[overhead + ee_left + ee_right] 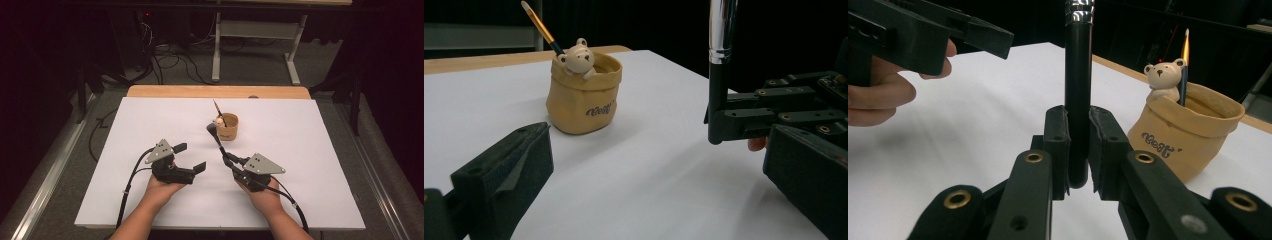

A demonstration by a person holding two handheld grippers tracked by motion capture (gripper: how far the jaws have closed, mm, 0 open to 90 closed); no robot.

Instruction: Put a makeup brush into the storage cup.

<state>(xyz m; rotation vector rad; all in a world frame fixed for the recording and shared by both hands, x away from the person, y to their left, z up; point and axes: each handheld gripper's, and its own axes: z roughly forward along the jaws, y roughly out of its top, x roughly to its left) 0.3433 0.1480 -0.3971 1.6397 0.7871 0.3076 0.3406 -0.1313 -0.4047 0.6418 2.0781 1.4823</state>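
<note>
Right gripper view: your right gripper pinches the makeup brush near its handle end, just beside the bear pot. Left gripper fingers are spread, empty. Tilt carelessly and the brush could topple the pot.

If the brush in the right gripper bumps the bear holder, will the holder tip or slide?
The holder looks squat with a broad base, so sliding seems likelier than tipping. It appears ceramic, so probably fairly heavy and breakable. The thin brush leaning inside it would likely rattle or shift.
</note>
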